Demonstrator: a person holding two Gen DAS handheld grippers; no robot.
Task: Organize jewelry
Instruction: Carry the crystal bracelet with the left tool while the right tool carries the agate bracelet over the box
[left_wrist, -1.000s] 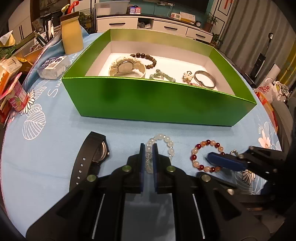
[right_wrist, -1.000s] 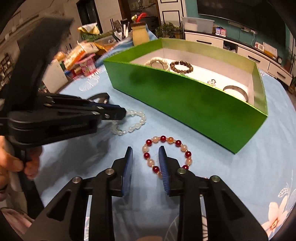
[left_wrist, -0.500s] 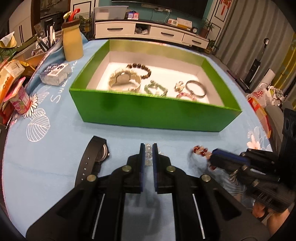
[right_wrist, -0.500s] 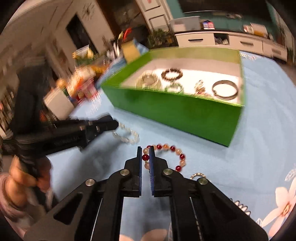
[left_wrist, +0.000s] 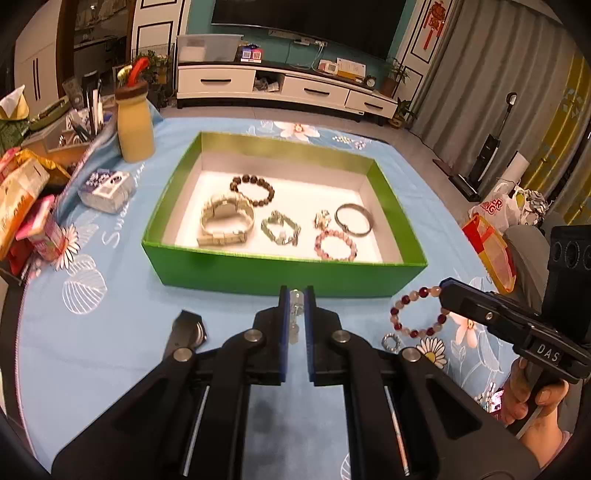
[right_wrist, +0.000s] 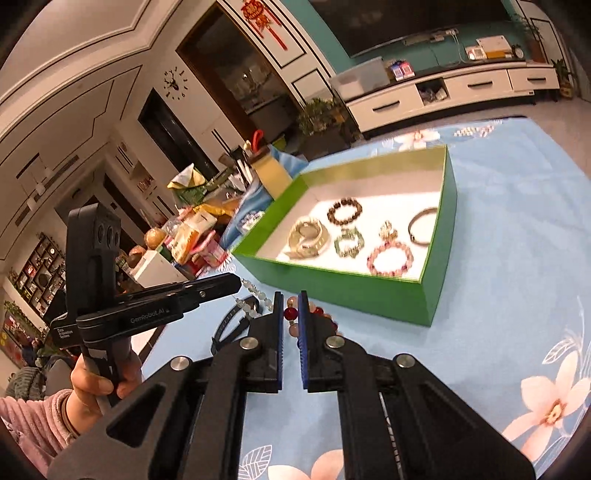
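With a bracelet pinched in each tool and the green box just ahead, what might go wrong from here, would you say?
1. The red beaded bracelet hangs from the right tool by a few beads, so it may slip out.
2. The pale beaded bracelet dangles from the left tool and could catch the green box wall.
3. Either could land on the pink bracelet already inside and tangle.

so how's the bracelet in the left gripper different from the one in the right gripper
The clear bead bracelet has pale, see-through beads; the red and pink bracelet mixes dark red with pinkish ones. The clear one droops as a slack strand from the left gripper; the red one hangs as an open ring from the right gripper. Both are pinched in shut jaws, outside the green box.
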